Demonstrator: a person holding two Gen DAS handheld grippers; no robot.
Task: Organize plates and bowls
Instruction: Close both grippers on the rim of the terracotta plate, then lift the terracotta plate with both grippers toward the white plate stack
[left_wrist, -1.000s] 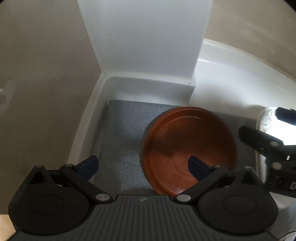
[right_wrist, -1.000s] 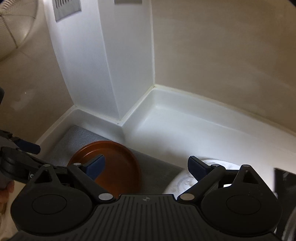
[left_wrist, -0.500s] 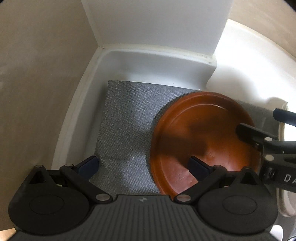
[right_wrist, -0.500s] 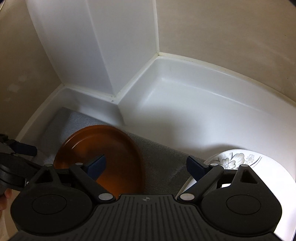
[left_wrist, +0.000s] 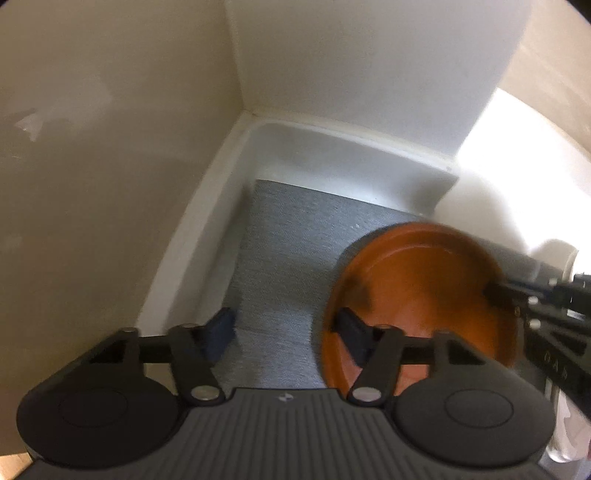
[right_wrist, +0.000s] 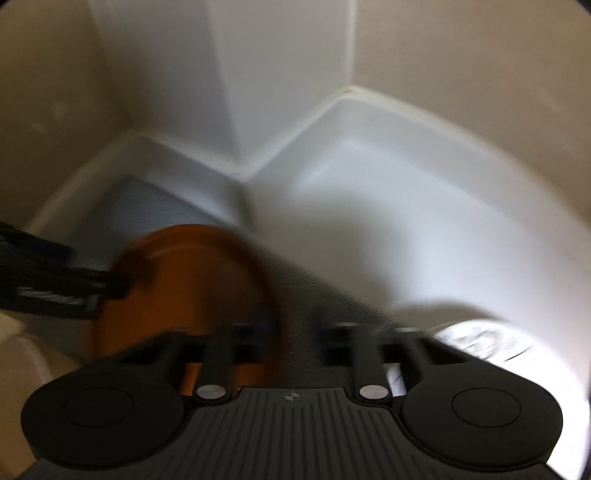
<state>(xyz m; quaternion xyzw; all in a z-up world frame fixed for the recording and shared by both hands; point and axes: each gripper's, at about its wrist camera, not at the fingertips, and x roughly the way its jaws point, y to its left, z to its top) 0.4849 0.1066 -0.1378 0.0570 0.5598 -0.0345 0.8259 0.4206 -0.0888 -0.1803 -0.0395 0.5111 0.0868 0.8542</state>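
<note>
Round brown-orange plate (left_wrist: 421, 291): lying on grey woven mat (left_wrist: 280, 258), toward the mat's right edge; mat fills the back-left corner of white counter (right_wrist: 388, 221). Left gripper (left_wrist: 284, 328): jaws apart, right finger over plate's near-left rim, contact unclear. Right gripper (right_wrist: 295, 326): blurred, jaws apart astride plate's right rim. White floral plate (right_wrist: 484, 339): on counter, right of mat.

partial letters "dap" on the right tongs (left_wrist: 554, 363), blurred
</note>
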